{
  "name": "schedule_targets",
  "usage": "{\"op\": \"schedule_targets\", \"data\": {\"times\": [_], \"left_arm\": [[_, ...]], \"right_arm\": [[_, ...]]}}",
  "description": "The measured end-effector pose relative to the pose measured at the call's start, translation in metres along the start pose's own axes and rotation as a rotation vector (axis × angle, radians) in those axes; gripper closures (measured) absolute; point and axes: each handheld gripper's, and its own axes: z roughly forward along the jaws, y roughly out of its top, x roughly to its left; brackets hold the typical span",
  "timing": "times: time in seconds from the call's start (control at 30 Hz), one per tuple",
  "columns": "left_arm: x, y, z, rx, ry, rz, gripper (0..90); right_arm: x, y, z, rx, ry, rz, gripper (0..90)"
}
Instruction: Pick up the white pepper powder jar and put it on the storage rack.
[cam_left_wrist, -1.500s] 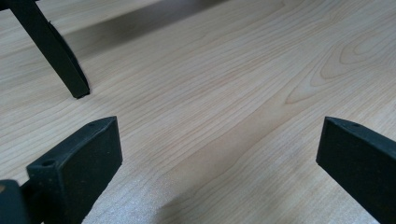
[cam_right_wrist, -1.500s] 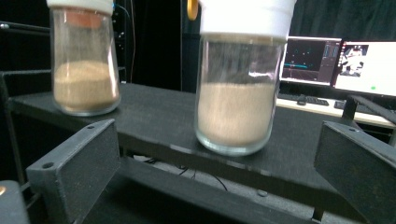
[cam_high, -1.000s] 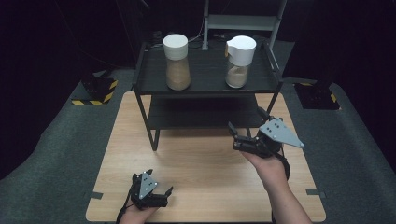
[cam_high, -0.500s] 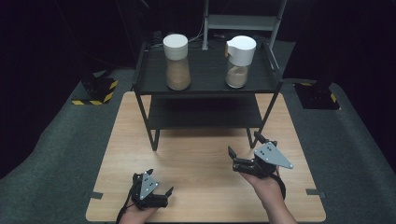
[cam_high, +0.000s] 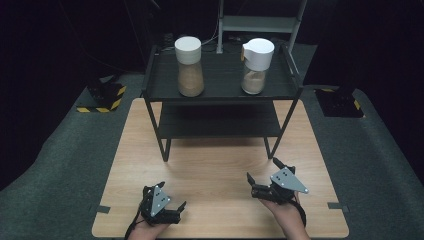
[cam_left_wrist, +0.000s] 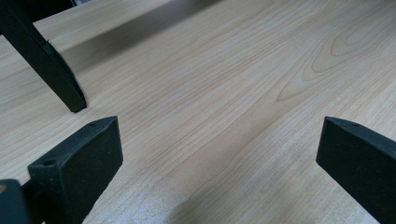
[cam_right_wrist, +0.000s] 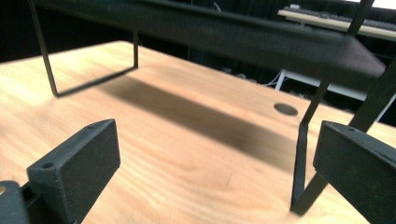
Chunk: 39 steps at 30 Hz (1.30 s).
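Grippers at rest near the black rack (cam_high: 220, 87): our left gripper (cam_high: 167, 207) hovers low over the tabletop (cam_high: 215, 160) before the rack's left leg, jaws spread; our right gripper (cam_high: 264, 176) sits before its right leg, jaws spread, empty; two white-capped jars (cam_high: 190, 66) stand on the rack's top shelf.

A wooden table (cam_high: 210, 165) fills the lower centre of the frame. A black rack (cam_high: 220, 85) stands on its far half, two jars (cam_high: 190, 65) on top.
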Motion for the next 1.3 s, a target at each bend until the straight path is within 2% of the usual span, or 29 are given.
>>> {"op": "schedule_targets", "data": {"times": [0.43, 0.53, 0.67, 0.93, 1.3], "left_arm": [[-0.002, 0.000, 0.000, 0.002, 0.008, 0.006, 0.7], [-0.003, 0.000, 0.000, 0.001, 0.010, 0.004, 0.7], [-0.003, 0.000, 0.000, 0.003, 0.013, -0.001, 0.7], [-0.004, 0.001, 0.000, 0.005, 0.018, 0.003, 0.7], [-0.007, 0.002, 0.001, 0.013, 0.029, 0.010, 0.7]], "right_arm": [[0.006, -0.031, -0.003, 0.078, -0.005, -0.018, 0.0], [0.007, -0.035, -0.004, 0.088, -0.010, -0.030, 0.0], [0.010, -0.039, -0.006, 0.090, -0.032, -0.074, 0.0], [0.008, -0.046, -0.006, 0.119, -0.030, -0.063, 0.0], [0.010, -0.049, -0.008, 0.112, -0.038, -0.067, 0.0]]}}
